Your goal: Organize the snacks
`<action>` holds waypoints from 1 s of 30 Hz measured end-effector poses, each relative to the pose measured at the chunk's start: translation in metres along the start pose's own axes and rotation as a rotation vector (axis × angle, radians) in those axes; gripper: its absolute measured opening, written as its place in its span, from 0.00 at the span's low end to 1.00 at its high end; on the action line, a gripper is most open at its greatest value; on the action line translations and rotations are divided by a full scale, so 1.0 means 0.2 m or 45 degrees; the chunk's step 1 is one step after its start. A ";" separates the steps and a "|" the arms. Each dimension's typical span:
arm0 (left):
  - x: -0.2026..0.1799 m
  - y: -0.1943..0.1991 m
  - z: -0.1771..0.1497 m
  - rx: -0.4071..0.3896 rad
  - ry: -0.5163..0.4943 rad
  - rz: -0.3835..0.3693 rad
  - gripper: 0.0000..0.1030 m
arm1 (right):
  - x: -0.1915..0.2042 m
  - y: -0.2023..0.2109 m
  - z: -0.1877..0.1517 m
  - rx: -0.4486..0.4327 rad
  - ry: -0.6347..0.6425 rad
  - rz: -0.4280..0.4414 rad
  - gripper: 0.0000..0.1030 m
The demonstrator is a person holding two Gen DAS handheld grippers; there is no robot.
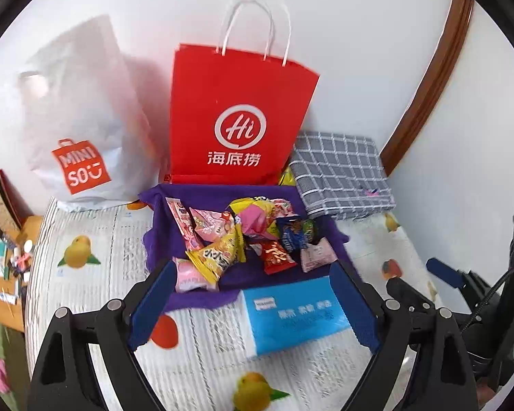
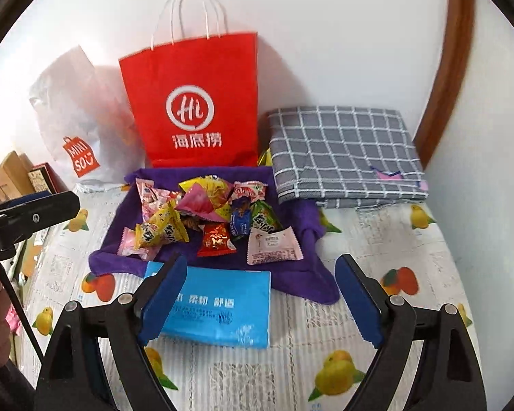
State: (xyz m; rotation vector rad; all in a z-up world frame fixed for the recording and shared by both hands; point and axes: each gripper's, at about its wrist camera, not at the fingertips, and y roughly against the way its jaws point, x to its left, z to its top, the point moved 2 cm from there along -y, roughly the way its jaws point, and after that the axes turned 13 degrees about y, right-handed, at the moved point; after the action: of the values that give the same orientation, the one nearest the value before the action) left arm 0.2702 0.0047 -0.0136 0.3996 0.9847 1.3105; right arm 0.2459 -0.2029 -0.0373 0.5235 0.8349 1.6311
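Note:
A pile of small snack packets (image 1: 243,236) lies on a purple cloth (image 1: 161,205) on the table; it also shows in the right wrist view (image 2: 205,219) on the same cloth (image 2: 291,274). A red paper bag (image 1: 236,116) (image 2: 195,102) stands upright behind the pile against the wall. My left gripper (image 1: 253,304) is open and empty, hovering just short of the pile, over a blue tissue pack (image 1: 291,311). My right gripper (image 2: 260,294) is open and empty, over the same tissue pack (image 2: 219,308).
A white Miniso bag (image 1: 82,130) (image 2: 75,120) stands left of the red bag. A folded grey checked cloth (image 1: 339,174) (image 2: 342,154) lies at the right by the wall. The fruit-print tablecloth (image 1: 85,239) (image 2: 377,239) covers the table. The right gripper's body (image 1: 462,281) shows at the left view's right edge.

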 end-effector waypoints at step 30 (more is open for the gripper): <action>-0.25 0.72 -0.79 -0.348 -0.117 0.174 0.99 | -0.01 0.85 -0.70 -0.257 -0.080 -0.057 0.98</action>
State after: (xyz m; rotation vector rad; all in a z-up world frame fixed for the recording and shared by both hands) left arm 0.0596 -0.0454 0.0243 0.3176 0.6988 1.5142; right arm 0.0341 -0.2499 0.0018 0.4083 0.6234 1.6280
